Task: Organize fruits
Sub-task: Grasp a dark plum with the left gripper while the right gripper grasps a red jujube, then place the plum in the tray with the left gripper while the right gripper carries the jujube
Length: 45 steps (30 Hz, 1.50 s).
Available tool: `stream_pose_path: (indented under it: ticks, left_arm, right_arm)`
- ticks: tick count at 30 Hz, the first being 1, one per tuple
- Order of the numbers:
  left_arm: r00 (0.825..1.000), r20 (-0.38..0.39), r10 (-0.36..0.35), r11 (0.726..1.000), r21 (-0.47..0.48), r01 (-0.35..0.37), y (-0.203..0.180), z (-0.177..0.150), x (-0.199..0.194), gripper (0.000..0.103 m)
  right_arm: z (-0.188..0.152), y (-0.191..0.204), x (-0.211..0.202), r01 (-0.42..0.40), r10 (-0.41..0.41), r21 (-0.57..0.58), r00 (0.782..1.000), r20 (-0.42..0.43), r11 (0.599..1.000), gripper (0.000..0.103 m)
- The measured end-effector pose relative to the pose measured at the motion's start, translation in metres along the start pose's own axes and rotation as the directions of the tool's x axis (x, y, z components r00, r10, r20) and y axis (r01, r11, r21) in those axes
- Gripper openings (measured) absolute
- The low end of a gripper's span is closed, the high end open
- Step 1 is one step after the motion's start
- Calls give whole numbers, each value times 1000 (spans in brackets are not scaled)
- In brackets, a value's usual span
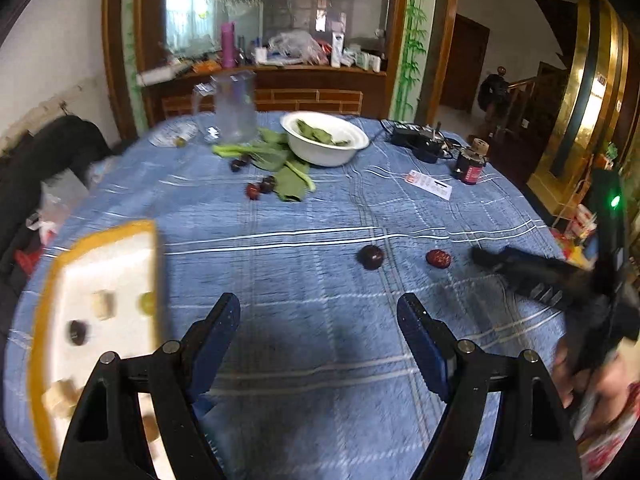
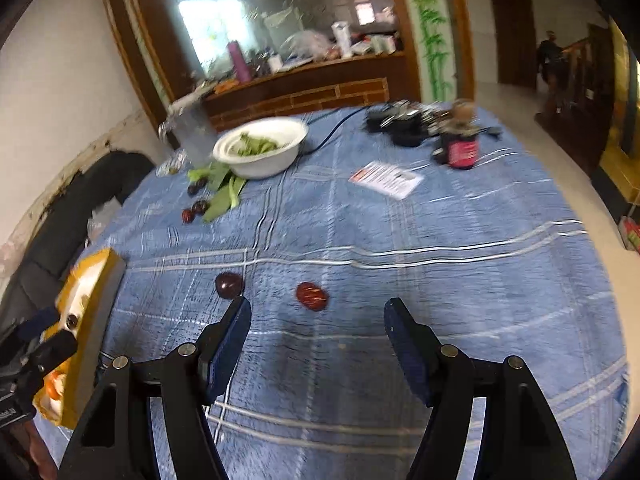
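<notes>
In the left wrist view, the left gripper (image 1: 319, 312) hung over the blue checked tablecloth (image 1: 320, 360) with its jaws standing apart and nothing between them. A dark plum (image 1: 371, 257) lay on the cloth ahead of the fingertips and a little right of the gap, with a red fruit (image 1: 438, 258) near it farther right; neither touched the gripper. To the left, beside the left finger, sat a white tray with a yellow rim (image 1: 52, 280), blurred, holding a dark fruit (image 1: 77, 332), a green fruit (image 1: 147, 303) and some pale pieces. Farther back, three more dark fruits (image 1: 260, 186) lay near green leaves (image 1: 288, 176) beside a white bowl (image 1: 324, 148). The right gripper (image 1: 532, 276) reached in from the right edge, its state unclear from this side. In the right wrist view, the right gripper (image 2: 318, 312) likewise had its jaws spread wide and held nothing. The red fruit (image 2: 311, 296) lay just ahead of the gap, left of its middle, and the dark plum (image 2: 229, 285) sat just beyond the left fingertip; contact could not be told. The tray (image 2: 100, 276) showed at the left edge, with the left gripper (image 2: 36, 348) in front of it.
</notes>
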<state>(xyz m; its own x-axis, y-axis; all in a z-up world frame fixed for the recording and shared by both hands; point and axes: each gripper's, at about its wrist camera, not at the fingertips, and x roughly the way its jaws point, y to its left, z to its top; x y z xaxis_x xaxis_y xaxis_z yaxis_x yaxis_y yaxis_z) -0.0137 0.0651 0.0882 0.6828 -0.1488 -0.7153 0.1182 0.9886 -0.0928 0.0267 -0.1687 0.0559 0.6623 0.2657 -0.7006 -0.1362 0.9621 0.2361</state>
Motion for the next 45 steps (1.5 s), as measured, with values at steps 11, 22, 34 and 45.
stream_pose_path:
  ticks: [11,22,34,45]
  left_arm:
    - [984,-82,-156,980,-137,143,-7,26,89,52]
    - [971,-129,-202,978,-77,193,-29,17,133,34]
    - [976,-90,-201,980,-26,199,-28,19,139,24]
    - [981,-64,-185,980,-83,180,-12,18,124,23]
  right_arm:
    - [-5,16,64,31,-40,-122,996,-75,992,52]
    - [-8,9,66,41,-53,-125,994,-96,991,24]
    - [-9,11,66,38,-49,-121,995,-89,992,24]
    - [-8,12,56,22,-28,-110,998,-58,994,24]
